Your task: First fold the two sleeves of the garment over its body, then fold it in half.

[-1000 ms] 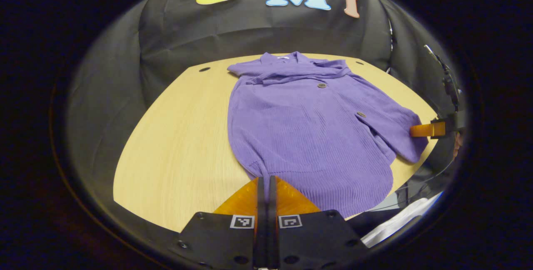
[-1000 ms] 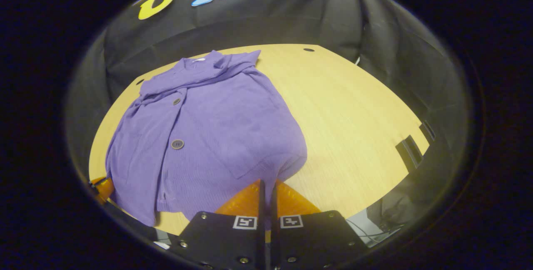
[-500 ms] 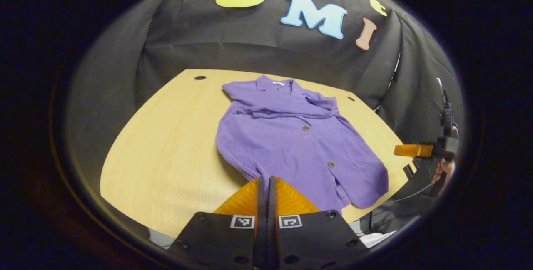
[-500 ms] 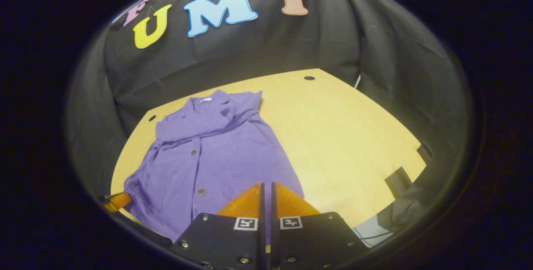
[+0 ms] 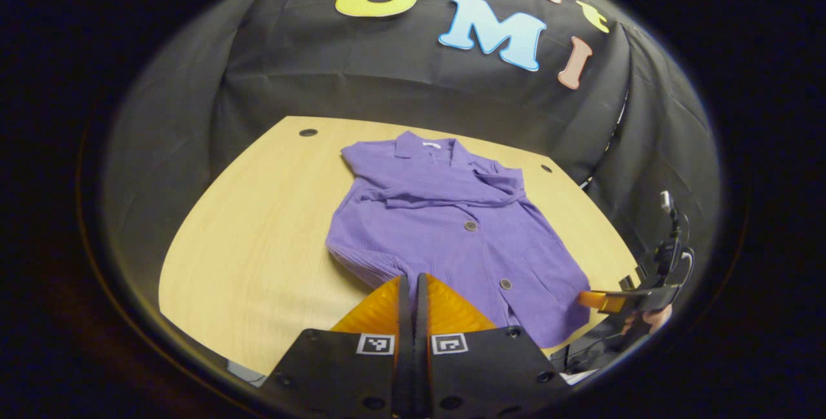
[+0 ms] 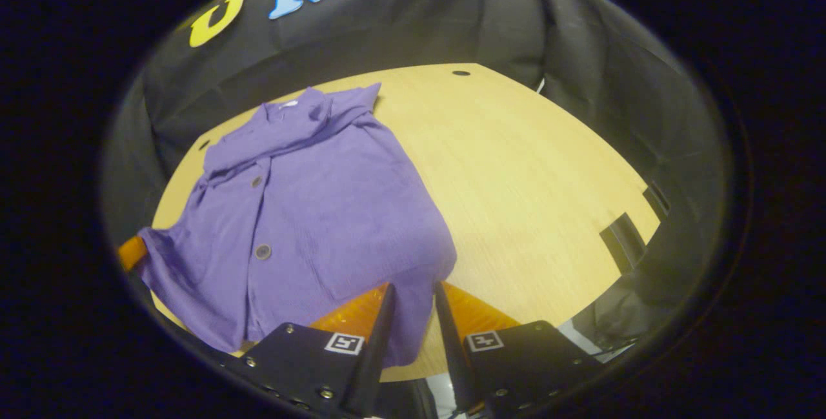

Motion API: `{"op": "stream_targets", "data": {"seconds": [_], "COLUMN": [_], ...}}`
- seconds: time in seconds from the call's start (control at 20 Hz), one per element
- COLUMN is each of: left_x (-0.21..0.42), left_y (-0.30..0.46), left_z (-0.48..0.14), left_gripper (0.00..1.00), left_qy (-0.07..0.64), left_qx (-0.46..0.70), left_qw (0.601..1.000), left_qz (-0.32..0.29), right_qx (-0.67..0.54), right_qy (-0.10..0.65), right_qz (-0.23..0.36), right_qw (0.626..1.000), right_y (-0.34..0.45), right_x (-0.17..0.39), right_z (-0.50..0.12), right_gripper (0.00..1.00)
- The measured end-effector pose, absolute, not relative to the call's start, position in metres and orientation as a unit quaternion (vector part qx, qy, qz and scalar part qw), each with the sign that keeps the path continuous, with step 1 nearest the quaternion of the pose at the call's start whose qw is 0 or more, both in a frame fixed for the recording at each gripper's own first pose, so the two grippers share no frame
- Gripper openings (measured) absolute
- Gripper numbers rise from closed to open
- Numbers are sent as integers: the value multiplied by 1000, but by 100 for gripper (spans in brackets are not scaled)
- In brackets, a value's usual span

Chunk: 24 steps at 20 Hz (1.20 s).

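Purple knit, a buttoned cardigan (image 5: 452,232), lies on the pale wooden table (image 5: 258,225) with its collar toward the black cloth wall. Both sleeves are folded across the chest, so the first part of the task looks done.

What has changed is the right gripper (image 6: 413,296). Half a second ago its fingers were pressed together on the hem; now they stand apart with a clear gap, and the cloth between them rests loose on the table near the front edge. In the left gripper view that same tool sits at the cardigan's near right corner (image 5: 603,301), lower than it was.

The left gripper (image 5: 413,286) keeps its fingers closed to a thin slit at the near left hem corner, and it appears to pinch the edge of the knit there, though the contact itself is hidden.

My reading is that the hem was lifted and then set back down rather than carried to the collar. The half fold is not yet made, and the right side likely needs a fresh grasp.
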State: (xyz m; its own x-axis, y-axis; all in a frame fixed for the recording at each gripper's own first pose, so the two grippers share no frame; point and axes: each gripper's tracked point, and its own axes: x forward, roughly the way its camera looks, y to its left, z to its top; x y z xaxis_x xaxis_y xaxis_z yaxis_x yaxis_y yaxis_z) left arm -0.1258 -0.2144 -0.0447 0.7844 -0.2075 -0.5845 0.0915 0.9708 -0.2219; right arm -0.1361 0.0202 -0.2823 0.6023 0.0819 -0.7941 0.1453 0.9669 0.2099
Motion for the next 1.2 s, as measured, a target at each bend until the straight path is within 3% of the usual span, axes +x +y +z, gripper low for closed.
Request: {"op": "stream_targets", "data": {"seconds": [0.1,0.15,0.25,0.3,0.6,0.8,1.2], "left_x": [-119,-115,-107,-104,-68,-45,54], "left_y": [-216,-218,-221,-222,-231,-233,-247], "left_z": [-34,-30,-22,-18,-11,-8,41], "left_gripper": [7,7,7,7,7,7,7], "left_qy": [313,309,302,301,291,288,238], "left_qx": [-87,-87,-84,-85,-92,-98,-94], "left_qw": [942,943,946,946,949,950,965], "left_qz": [-81,-82,-83,-84,-79,-72,-63], "right_qx": [125,128,152,162,138,77,114], "right_qy": [447,442,424,419,341,335,301], "right_qz": [-6,-9,-12,-3,38,60,87], "right_qw": [886,888,893,894,929,937,943], "right_y": [29,28,25,28,24,21,39], "right_x": [-134,-131,-118,-112,-49,-29,38], "right_z": [-283,-277,-269,-262,-203,-193,-158], "right_gripper": [45,41,8,6,1,1,1]}}
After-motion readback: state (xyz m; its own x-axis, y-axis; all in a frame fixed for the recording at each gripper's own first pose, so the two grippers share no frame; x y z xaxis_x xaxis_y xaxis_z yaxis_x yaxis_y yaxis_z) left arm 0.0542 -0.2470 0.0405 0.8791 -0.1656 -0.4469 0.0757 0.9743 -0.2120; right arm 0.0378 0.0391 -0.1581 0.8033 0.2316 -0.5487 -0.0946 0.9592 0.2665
